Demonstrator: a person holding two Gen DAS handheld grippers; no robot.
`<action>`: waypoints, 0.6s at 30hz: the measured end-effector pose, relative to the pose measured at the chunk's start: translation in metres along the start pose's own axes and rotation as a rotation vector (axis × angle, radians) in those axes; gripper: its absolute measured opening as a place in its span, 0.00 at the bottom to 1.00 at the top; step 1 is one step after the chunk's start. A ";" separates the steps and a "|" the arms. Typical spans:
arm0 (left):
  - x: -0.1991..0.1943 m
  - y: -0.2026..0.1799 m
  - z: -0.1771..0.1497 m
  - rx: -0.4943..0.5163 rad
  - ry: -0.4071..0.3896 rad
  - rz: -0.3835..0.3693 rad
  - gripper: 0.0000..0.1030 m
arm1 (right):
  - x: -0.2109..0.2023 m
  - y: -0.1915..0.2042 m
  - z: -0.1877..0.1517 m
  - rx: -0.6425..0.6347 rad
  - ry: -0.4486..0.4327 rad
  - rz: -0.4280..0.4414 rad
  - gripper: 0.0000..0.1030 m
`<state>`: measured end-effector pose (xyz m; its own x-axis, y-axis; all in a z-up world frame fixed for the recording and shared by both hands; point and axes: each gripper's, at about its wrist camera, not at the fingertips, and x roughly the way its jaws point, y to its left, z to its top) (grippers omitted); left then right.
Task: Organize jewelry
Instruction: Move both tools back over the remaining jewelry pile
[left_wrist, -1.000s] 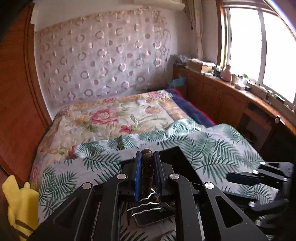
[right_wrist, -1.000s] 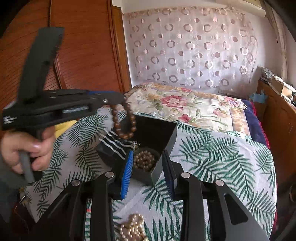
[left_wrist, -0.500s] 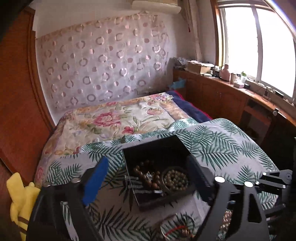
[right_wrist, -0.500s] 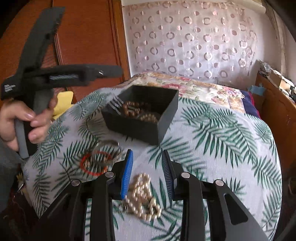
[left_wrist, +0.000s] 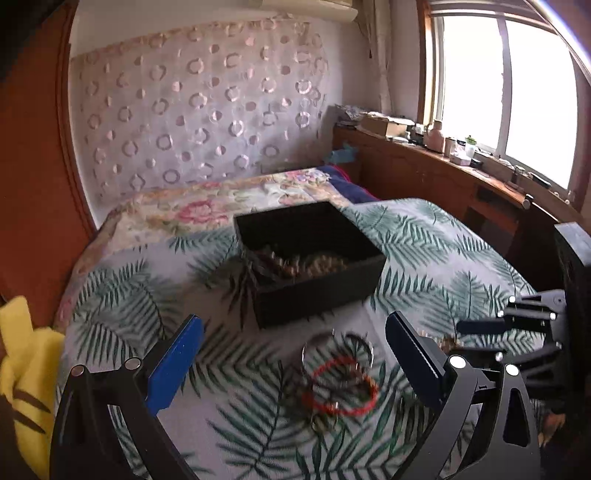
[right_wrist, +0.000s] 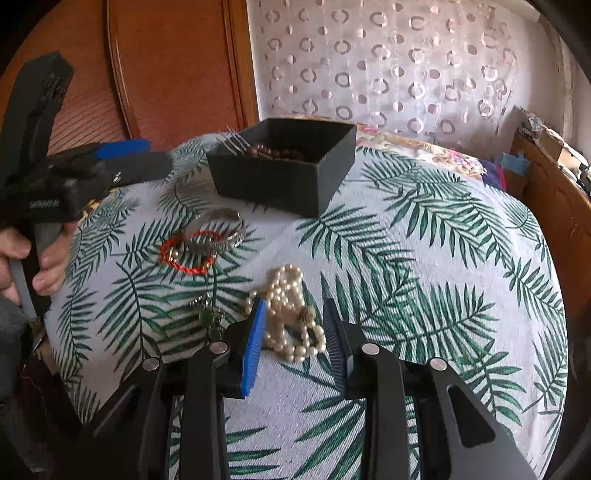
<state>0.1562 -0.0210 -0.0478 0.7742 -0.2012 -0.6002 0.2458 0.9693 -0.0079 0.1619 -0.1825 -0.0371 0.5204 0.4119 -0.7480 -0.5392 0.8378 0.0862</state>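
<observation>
A black box (left_wrist: 314, 254) (right_wrist: 284, 166) on the leaf-print cloth holds brown bead bracelets (left_wrist: 273, 262) (right_wrist: 275, 151) and a hair comb (right_wrist: 232, 138). A red cord bracelet (left_wrist: 341, 387) (right_wrist: 188, 251) and a silver bangle (right_wrist: 221, 230) lie in front of it. My left gripper (left_wrist: 291, 354) is open wide and empty above them. My right gripper (right_wrist: 295, 325) is open, its jaws on either side of a pearl necklace (right_wrist: 291, 314). A small green pendant (right_wrist: 208, 317) lies to its left.
The cloth covers a rounded table (right_wrist: 424, 240) that drops off at right and front. A bed with a floral cover (left_wrist: 207, 210) is behind. A wooden wardrobe (right_wrist: 166, 74) stands left and a window ledge with bottles (left_wrist: 461, 151) right. A yellow toy (left_wrist: 22, 354) sits at left.
My left gripper opened, dropped the brown bead bracelet into the box, and drew back over the red bracelet. My right gripper pulled back from the box to the pearl necklace.
</observation>
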 end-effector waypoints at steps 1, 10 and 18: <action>0.000 0.001 -0.005 -0.004 0.006 0.002 0.92 | 0.001 0.000 0.000 -0.002 0.005 0.000 0.33; 0.001 0.015 -0.033 -0.055 0.047 0.009 0.92 | 0.013 0.002 0.003 -0.007 0.034 -0.033 0.33; 0.004 0.022 -0.046 -0.074 0.097 0.010 0.92 | 0.019 0.003 0.006 -0.026 0.046 -0.049 0.34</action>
<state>0.1380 0.0063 -0.0868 0.7155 -0.1806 -0.6748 0.1919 0.9797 -0.0587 0.1743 -0.1699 -0.0475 0.5160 0.3535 -0.7802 -0.5310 0.8467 0.0325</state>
